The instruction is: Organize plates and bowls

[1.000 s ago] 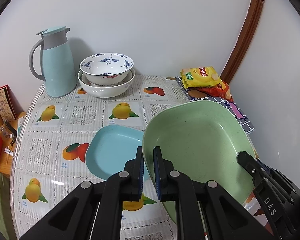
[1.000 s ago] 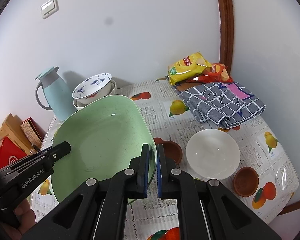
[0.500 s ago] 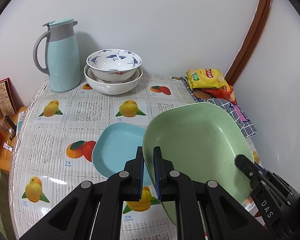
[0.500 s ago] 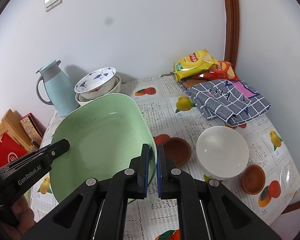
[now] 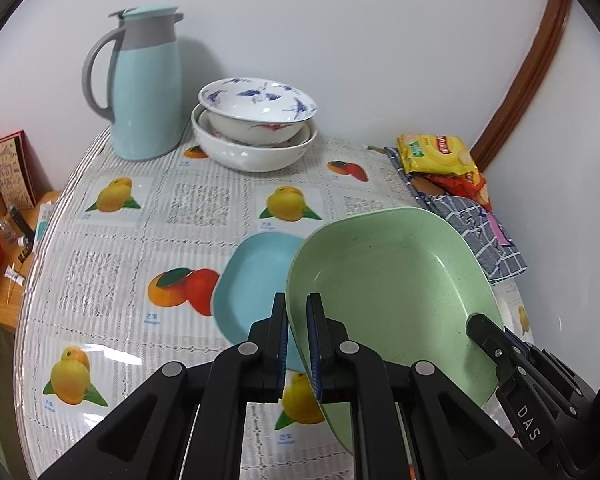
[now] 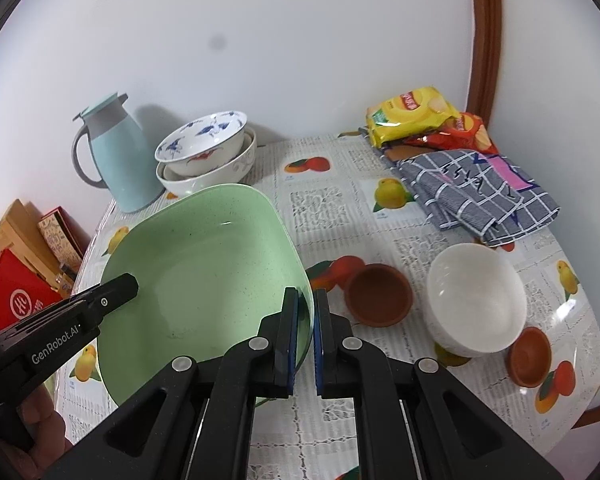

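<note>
Currently: both grippers clamp one green plate above the desk.
Left wrist view: left gripper (image 5: 298,342) pinches the green plate (image 5: 392,280) rim, over the blue plate (image 5: 256,280). Right wrist view: right gripper (image 6: 305,344) pinches the opposite rim; brown bowl (image 6: 378,294) and white bowl (image 6: 476,296) sit beside.

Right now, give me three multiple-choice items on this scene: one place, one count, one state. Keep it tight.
1. Where is the blue plate?
A. On the table, partly under the green plate
B. Inside the stacked bowls
C. On the checked cloth

2. How many small brown dishes stand on the table?
A. One
B. Two
C. Four

3. How is the green plate held?
A. Lying flat, untouched
B. By one gripper
C. By both grippers, on opposite rims

Answers: 1 A, the left wrist view shows it beneath; 2 B, one beside the white bowl, one nearer; 3 C, left gripper and right gripper clamp its rims.
</note>
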Available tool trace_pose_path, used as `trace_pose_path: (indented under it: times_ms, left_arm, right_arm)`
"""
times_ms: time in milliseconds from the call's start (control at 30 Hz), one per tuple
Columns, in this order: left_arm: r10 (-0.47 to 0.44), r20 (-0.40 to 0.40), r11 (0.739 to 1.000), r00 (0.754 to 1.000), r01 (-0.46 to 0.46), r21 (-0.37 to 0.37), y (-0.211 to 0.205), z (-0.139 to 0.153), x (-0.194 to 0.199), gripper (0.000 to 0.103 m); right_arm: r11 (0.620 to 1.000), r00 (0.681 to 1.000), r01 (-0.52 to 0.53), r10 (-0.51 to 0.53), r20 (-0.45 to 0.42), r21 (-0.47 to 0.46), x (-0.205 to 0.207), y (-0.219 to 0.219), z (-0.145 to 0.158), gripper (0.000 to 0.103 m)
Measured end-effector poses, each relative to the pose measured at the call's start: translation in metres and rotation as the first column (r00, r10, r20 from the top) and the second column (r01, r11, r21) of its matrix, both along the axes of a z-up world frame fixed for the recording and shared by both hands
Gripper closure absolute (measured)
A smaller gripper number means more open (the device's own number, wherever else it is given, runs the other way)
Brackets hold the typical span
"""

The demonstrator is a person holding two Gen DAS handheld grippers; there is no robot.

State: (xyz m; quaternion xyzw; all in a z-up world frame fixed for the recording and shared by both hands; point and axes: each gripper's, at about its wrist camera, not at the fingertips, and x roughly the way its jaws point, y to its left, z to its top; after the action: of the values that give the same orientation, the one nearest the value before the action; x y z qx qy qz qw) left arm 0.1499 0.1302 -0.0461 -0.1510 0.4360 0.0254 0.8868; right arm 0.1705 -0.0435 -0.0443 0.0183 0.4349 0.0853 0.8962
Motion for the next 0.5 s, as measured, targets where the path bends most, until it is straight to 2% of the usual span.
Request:
trace_pose_path:
  times_ms: [500]
  left_arm:
    - [0.050,-0.105,0.999,0.993,-0.051,-0.008,0.029,-0.048,0.002,0.093]
  right_arm:
    - [0.998,0.992,-0.069,0.067,-0.110,-0.010,0.009,0.031,-0.050,0.096]
